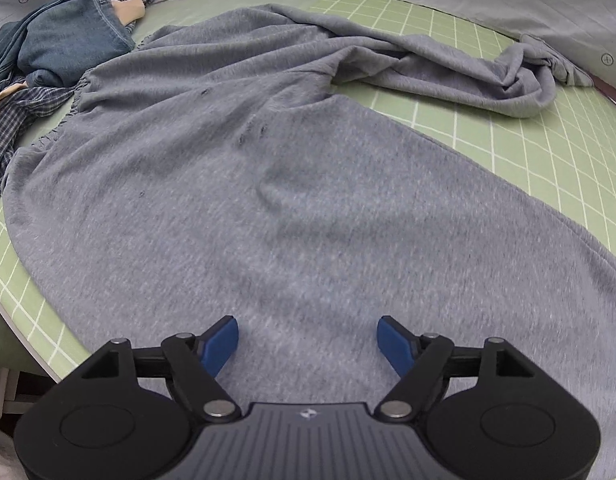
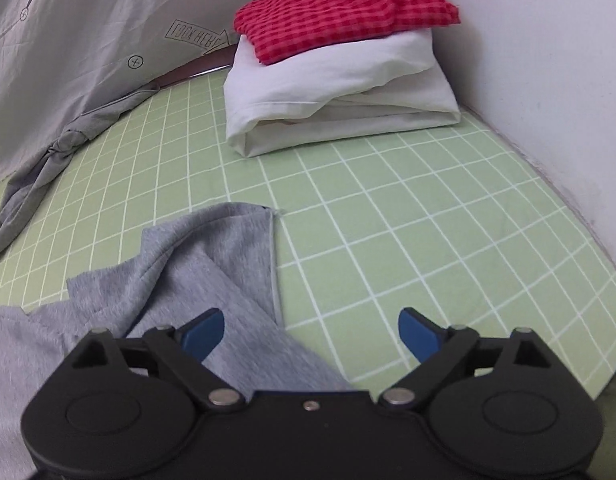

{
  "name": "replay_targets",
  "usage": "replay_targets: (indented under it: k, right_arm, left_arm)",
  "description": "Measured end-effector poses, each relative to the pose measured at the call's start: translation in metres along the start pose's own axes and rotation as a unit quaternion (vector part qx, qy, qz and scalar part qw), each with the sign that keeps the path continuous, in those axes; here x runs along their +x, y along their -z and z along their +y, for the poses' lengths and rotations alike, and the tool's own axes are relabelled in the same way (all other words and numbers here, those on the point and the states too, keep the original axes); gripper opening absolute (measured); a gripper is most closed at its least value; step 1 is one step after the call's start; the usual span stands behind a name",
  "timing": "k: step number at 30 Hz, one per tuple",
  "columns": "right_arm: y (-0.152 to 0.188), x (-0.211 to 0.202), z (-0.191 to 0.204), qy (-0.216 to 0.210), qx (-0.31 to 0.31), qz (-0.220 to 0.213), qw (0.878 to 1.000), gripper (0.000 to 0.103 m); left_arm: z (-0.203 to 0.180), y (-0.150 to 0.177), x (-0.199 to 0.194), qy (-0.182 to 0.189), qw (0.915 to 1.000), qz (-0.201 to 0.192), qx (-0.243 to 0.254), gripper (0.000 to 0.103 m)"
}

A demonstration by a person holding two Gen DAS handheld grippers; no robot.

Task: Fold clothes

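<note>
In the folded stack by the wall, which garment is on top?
The red checked garment lies on top; the white folded garment sits beneath it on the green grid mat.

Two fisheye cameras, one mounted behind each gripper, look steeply down along the fingers onto a green grid-patterned counter (image 1: 528,128). The left wrist view sits close above the spread grey garment (image 1: 267,200), facing a heap of unfolded clothes (image 1: 47,60) at the far left edge. The right wrist view faces a folded stack (image 2: 340,80) in the corner. Both views share the grey garment, the counter and the grey backdrop sheet (image 2: 87,40).
</note>
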State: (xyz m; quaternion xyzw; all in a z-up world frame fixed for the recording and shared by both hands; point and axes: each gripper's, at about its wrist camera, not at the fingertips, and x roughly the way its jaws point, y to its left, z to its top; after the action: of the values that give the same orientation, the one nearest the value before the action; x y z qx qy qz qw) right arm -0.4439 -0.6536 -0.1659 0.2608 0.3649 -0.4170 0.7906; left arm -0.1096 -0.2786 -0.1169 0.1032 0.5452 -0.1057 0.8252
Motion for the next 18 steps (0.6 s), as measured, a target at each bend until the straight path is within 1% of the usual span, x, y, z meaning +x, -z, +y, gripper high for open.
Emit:
replay_targets:
  k: [2,4,6,8,12,14,15,16,18]
  right_arm:
    - [-0.009,0.012,0.003,-0.011,-0.001,-0.001,1.0,0.082]
    - [-0.018,0.025,0.008,-0.017,-0.015,0.004,1.0,0.068]
    - [-0.025,0.037,0.014,-0.029,-0.034,0.01,0.999,0.06]
    - [-0.031,0.045,0.018,-0.04,-0.049,0.018,0.998,0.058]
    - [-0.037,0.054,0.027,-0.042,-0.084,0.024,0.995,0.055]
    - [-0.039,0.056,0.031,-0.042,-0.111,0.028,0.993,0.047]
    - [-0.042,0.057,0.033,-0.048,-0.126,0.031,0.99,0.029]
    - [-0.044,0.058,0.035,-0.054,-0.14,0.034,0.988,0.001]
    - [-0.049,0.059,0.038,-0.047,-0.173,0.034,0.983,0.002]
  left_arm:
    - [-0.006,0.001,0.0,-0.006,1.0,-0.003,0.006,0.081]
    - [-0.01,0.001,0.0,-0.013,0.9998,-0.006,0.01,0.082]
    - [-0.011,0.001,0.0,-0.02,0.9997,-0.008,0.008,0.085]
    - [-0.011,0.001,0.001,-0.026,0.9996,-0.006,-0.002,0.09]
    - [-0.008,0.003,0.003,-0.033,0.9992,-0.004,-0.023,0.093]
    - [-0.007,0.004,0.003,-0.037,0.9988,-0.004,-0.033,0.096]
    - [-0.006,0.004,0.003,-0.038,0.9985,-0.003,-0.039,0.097]
    - [-0.006,0.005,0.004,-0.039,0.9982,-0.003,-0.045,0.098]
    - [-0.004,0.005,0.004,-0.042,0.9975,-0.001,-0.057,0.1]
